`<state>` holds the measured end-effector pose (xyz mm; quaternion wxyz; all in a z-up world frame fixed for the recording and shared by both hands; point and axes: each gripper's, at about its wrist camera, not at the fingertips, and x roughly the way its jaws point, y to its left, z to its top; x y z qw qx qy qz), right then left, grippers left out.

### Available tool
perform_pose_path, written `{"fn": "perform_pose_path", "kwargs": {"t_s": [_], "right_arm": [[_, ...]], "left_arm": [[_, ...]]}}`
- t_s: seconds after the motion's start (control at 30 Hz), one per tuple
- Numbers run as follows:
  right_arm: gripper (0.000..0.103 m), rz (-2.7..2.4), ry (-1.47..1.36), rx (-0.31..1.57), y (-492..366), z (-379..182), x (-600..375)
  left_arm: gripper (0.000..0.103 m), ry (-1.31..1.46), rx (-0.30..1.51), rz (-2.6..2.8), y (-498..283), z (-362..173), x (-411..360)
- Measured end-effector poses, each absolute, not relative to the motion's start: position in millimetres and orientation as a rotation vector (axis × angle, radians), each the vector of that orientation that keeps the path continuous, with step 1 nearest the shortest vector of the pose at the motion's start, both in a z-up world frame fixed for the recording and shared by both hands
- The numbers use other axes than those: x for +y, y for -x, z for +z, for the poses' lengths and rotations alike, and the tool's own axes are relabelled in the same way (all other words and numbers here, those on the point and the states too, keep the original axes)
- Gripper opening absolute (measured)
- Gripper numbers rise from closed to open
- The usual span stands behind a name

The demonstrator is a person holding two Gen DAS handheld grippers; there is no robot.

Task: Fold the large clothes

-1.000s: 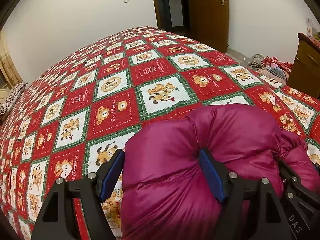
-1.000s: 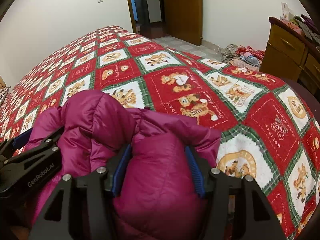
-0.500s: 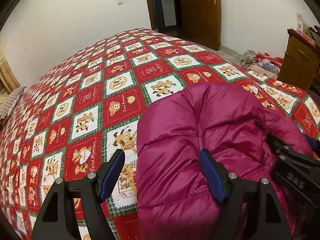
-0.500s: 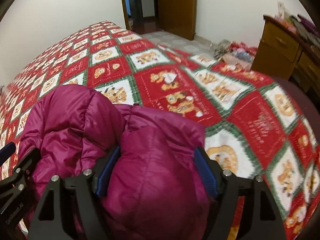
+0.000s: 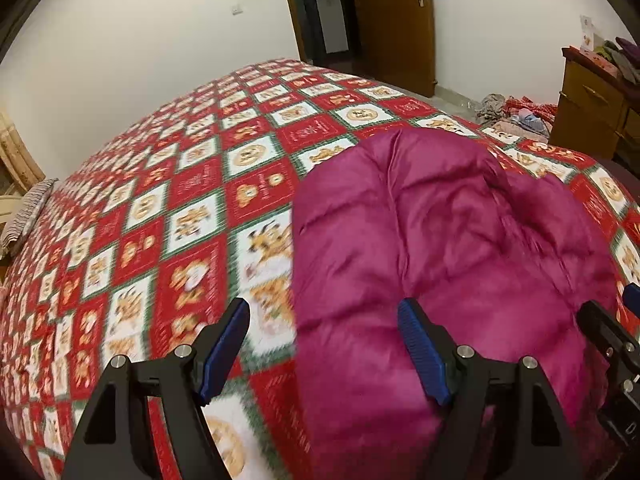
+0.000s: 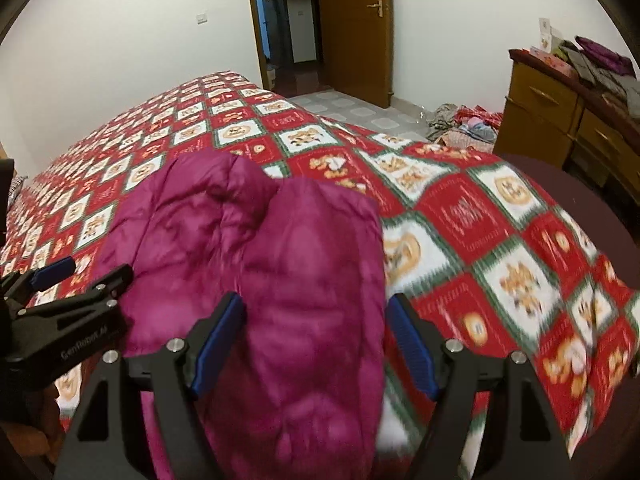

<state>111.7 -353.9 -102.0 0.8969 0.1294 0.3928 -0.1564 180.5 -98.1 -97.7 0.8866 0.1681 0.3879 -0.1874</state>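
Magenta puffer jacket (image 5: 452, 240) bunched on my near end of the teddy-print bedspread (image 5: 168, 208). My left gripper (image 5: 324, 344) gapes wide, jacket edge between fingers; right gripper (image 6: 316, 340) wide, straddling the jacket, not clamped

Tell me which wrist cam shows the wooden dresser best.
Right wrist. The wooden dresser shows its front, drawers and handles, and the clutter on top. The left wrist view catches only part of it at the right edge.
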Motion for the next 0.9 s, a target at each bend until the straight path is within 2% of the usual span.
{"fn": "perform_pose_path", "kwargs": {"t_s": [0.27, 0.33, 0.4, 0.57, 0.67, 0.83, 0.9], "right_arm": [[0.078, -0.316, -0.307, 0.766, -54.9, -86.1, -330.2], [0.088, -0.326, -0.295, 0.732, -37.8, -76.0, -321.0], [0.093, -0.330, -0.287, 0.697, -23.7, -67.3, -313.8], [0.094, -0.326, -0.263, 0.600, 11.2, -36.3, -297.2], [0.099, -0.337, -0.246, 0.518, 28.6, -12.2, -289.8], [0.103, -0.335, -0.231, 0.408, 50.7, 21.4, -278.9], [0.103, -0.330, -0.233, 0.377, 58.2, 29.3, -275.8]], "left_arm": [[0.077, -0.328, 0.702, -0.370, -114.3, -68.5, -45.3], [0.077, -0.288, 0.675, -0.368, -95.2, -57.1, -28.5], [0.077, -0.241, 0.660, -0.376, -80.5, -46.4, -14.7], [0.078, -0.194, 0.592, -0.380, -49.7, -13.2, 7.9], [0.078, -0.191, 0.503, -0.363, -30.2, 15.3, 17.4], [0.087, -0.151, 0.408, -0.381, -5.0, 51.5, 28.3], [0.088, -0.145, 0.367, -0.383, 5.8, 62.0, 31.5]]}}
